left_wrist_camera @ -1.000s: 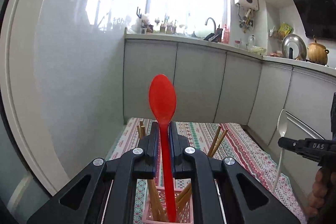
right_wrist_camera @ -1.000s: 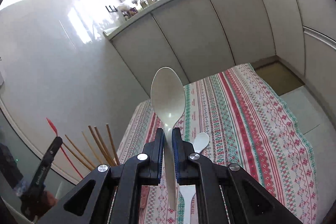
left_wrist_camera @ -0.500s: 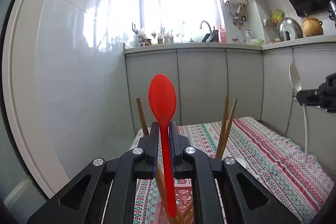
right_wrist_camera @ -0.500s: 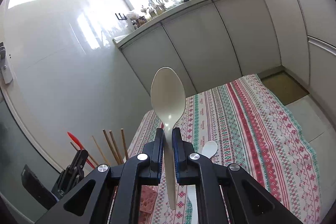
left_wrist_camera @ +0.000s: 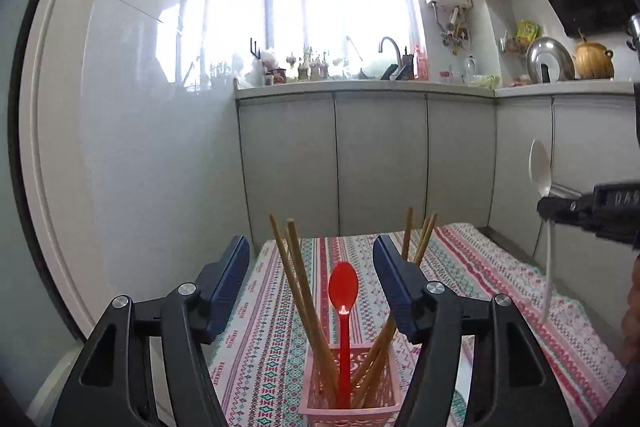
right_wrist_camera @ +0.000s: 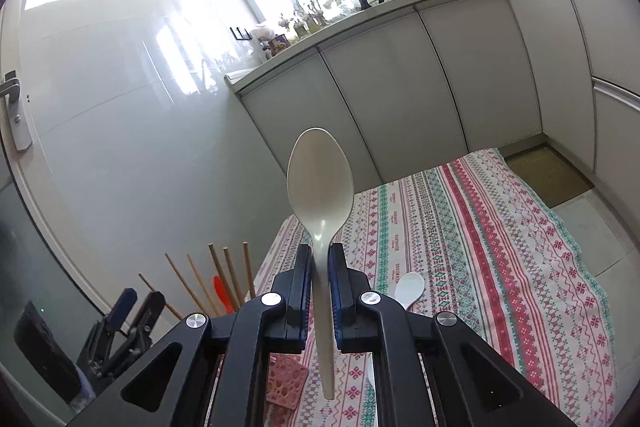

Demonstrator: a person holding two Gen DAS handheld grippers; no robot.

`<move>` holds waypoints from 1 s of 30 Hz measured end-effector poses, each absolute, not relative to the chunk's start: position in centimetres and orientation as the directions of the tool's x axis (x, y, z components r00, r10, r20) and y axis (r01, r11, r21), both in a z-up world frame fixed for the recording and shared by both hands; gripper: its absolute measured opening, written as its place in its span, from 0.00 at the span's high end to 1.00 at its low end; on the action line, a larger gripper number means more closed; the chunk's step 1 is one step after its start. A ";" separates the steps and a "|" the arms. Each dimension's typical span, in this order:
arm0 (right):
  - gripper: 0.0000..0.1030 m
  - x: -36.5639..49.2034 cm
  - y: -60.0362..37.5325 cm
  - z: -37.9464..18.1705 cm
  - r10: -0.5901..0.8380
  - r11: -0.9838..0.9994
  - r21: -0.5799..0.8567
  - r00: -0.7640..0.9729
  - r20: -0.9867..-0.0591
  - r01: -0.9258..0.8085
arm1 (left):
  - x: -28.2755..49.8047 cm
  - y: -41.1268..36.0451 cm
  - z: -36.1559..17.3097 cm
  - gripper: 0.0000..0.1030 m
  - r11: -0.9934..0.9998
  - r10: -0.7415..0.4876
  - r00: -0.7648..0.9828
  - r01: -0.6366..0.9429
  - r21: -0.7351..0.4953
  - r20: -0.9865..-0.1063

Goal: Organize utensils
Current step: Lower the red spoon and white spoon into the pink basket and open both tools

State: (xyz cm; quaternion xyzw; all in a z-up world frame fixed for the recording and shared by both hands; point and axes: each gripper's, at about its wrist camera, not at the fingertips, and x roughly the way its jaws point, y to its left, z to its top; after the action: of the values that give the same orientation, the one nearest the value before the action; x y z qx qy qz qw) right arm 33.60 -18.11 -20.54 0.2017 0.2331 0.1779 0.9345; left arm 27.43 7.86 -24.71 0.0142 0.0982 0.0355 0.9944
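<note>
left gripper has just opened, releasing the red plastic spoon into the pink lattice basket; right gripper, clenched on the beige plastic spoon, should go leftward next.

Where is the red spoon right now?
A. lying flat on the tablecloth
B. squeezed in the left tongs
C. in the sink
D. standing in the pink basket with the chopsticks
D: the red spoon stands upright in the pink basket among the chopsticks, free of the open left tongs.

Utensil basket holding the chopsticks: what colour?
Pink basket, with a perforated lattice wall. Clearest in the left wrist view.
</note>
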 end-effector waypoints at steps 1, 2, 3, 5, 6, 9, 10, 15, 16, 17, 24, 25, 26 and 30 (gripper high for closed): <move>0.91 33.4 -17.9 -20.4 0.432 0.854 0.459 0.829 -0.357 -0.247 | 27.0 8.2 -23.7 0.35 0.997 0.077 0.978 -0.075 0.015 -0.192; 0.91 33.2 -17.5 -20.3 0.438 0.852 0.455 0.829 -0.348 -0.259 | 26.4 8.7 -22.7 0.34 0.997 0.078 0.978 -0.081 -0.006 -0.193; 0.91 33.0 -17.1 -20.3 0.443 0.851 0.451 0.829 -0.340 -0.270 | 26.0 9.2 -21.8 0.31 0.996 0.077 0.978 -0.084 -0.030 -0.193; 0.91 32.6 -16.0 -20.1 0.457 0.849 0.438 0.828 -0.326 -0.296 | 25.1 10.6 -20.1 0.24 0.989 0.084 0.977 -0.106 -0.102 -0.196; 0.91 32.4 -15.1 -20.1 0.466 0.847 0.429 0.826 -0.318 -0.313 | 24.7 11.3 -19.5 0.22 0.984 0.090 0.976 -0.119 -0.134 -0.200; 0.91 31.9 -12.8 -20.0 0.492 0.841 0.408 0.817 -0.301 -0.356 | 24.6 13.6 -18.9 0.21 0.963 0.088 0.967 -0.144 -0.227 -0.241; 0.91 31.8 -11.8 -20.0 0.502 0.837 0.402 0.812 -0.297 -0.371 | 24.8 14.1 -19.0 0.21 0.957 0.094 0.960 -0.159 -0.241 -0.262; 0.91 32.2 -7.2 -21.2 0.510 0.846 0.351 0.803 -0.308 -0.402 | 26.9 17.0 -20.7 0.21 0.918 0.138 0.898 -0.275 -0.287 -0.417; 0.91 32.4 -6.5 -21.5 0.510 0.846 0.351 0.802 -0.311 -0.402 | 27.2 17.5 -21.1 0.21 0.911 0.138 0.889 -0.287 -0.297 -0.436; 0.91 32.6 -5.9 -21.8 0.510 0.846 0.351 0.802 -0.312 -0.401 | 27.5 18.1 -21.4 0.21 0.902 0.139 0.881 -0.301 -0.310 -0.452; 0.91 34.2 -2.1 -24.2 0.507 0.838 0.390 0.807 -0.303 -0.381 | 28.4 20.8 -22.5 0.21 0.851 0.158 0.841 -0.382 -0.360 -0.517; 0.91 34.3 -1.8 -24.4 0.500 0.841 0.392 0.812 -0.303 -0.372 | 28.6 21.1 -22.6 0.21 0.844 0.157 0.839 -0.388 -0.370 -0.521; 0.91 34.4 -1.4 -24.8 0.490 0.845 0.393 0.819 -0.300 -0.362 | 28.6 21.4 -22.8 0.21 0.836 0.153 0.837 -0.393 -0.383 -0.525; 0.91 34.8 -0.3 -26.3 0.453 0.863 0.387 0.838 -0.306 -0.326 | 28.9 21.9 -23.1 0.21 0.822 0.139 0.835 -0.397 -0.409 -0.532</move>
State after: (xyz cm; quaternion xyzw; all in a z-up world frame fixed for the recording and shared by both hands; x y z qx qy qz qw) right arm 34.77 -0.28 -26.29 0.1618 0.1970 0.2060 0.9448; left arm 28.92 21.85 -23.08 -0.2607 0.2474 0.1454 0.9218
